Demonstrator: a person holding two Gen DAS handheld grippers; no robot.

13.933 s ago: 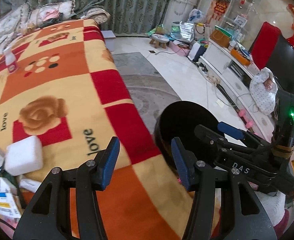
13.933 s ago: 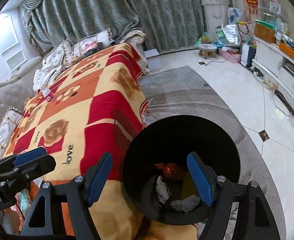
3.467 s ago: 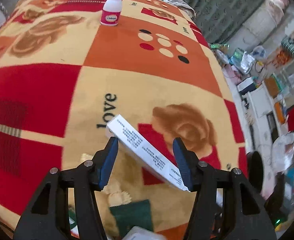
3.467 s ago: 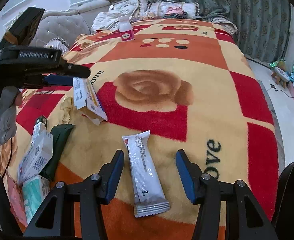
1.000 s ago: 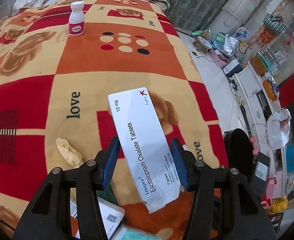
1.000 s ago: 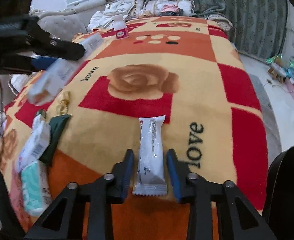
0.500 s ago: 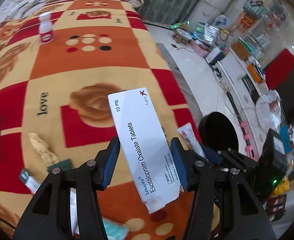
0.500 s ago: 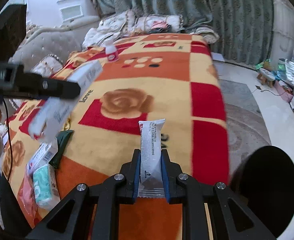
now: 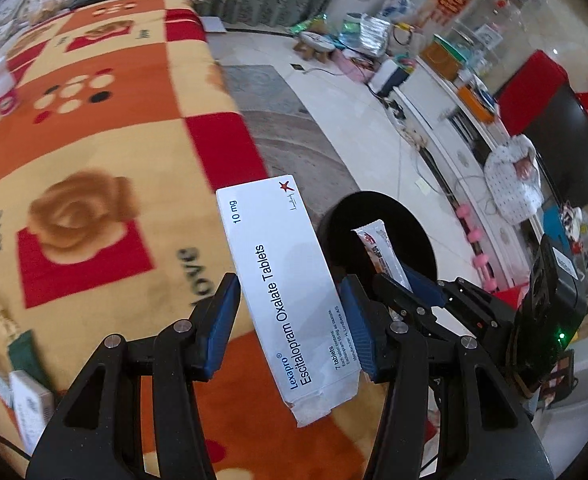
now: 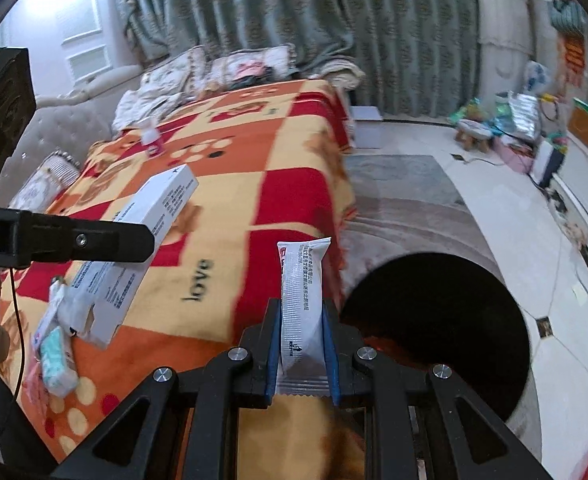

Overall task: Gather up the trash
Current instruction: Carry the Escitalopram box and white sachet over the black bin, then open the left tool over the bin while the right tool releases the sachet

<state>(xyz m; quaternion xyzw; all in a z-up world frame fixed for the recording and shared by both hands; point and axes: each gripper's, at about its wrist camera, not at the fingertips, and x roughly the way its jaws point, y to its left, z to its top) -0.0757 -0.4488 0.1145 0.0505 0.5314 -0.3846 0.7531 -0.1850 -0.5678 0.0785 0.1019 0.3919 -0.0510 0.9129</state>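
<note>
Left wrist view: your tablet box (image 9: 283, 284) sits centre frame, clamped between the left gripper (image 9: 289, 320) pads above the blanket (image 9: 93, 152), short of the black bin (image 9: 378, 240) at centre right. Your right gripper (image 10: 302, 344) pinches a silver sachet (image 10: 302, 296) upright, the bin (image 10: 434, 324) at its lower right. Release early and either piece lands on the blanket or floor — the two grippers are close and could knock together.
</note>
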